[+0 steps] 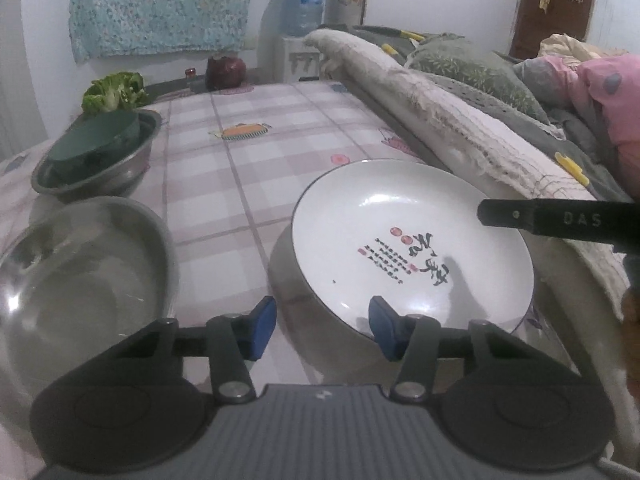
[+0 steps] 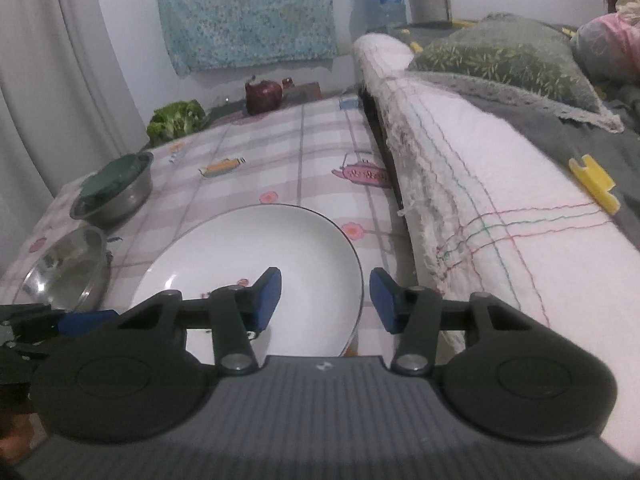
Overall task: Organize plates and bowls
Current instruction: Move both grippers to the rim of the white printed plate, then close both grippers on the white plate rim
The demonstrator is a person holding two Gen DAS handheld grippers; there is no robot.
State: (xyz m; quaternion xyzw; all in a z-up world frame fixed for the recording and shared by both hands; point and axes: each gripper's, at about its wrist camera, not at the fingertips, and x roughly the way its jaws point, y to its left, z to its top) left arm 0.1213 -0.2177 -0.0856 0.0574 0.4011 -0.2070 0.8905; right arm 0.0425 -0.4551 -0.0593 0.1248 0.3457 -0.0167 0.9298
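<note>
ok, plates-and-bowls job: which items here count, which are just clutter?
Job:
white plate
empty steel bowl
steel bowl holding a green bowl

Clutter:
lettuce
dark red pot
water jug
bedding

Table [image 1: 256,152] under a pink-and-white checked cloth with cartoon prints. On it: 1 white plate [image 1: 412,240] with calligraphy, near right; 1 empty steel bowl [image 1: 80,280], near left; 1 steel basin [image 1: 96,160] holding a green bowl [image 1: 100,136]; lettuce [image 1: 114,90]; dark red pot [image 1: 226,72], far end.
</note>
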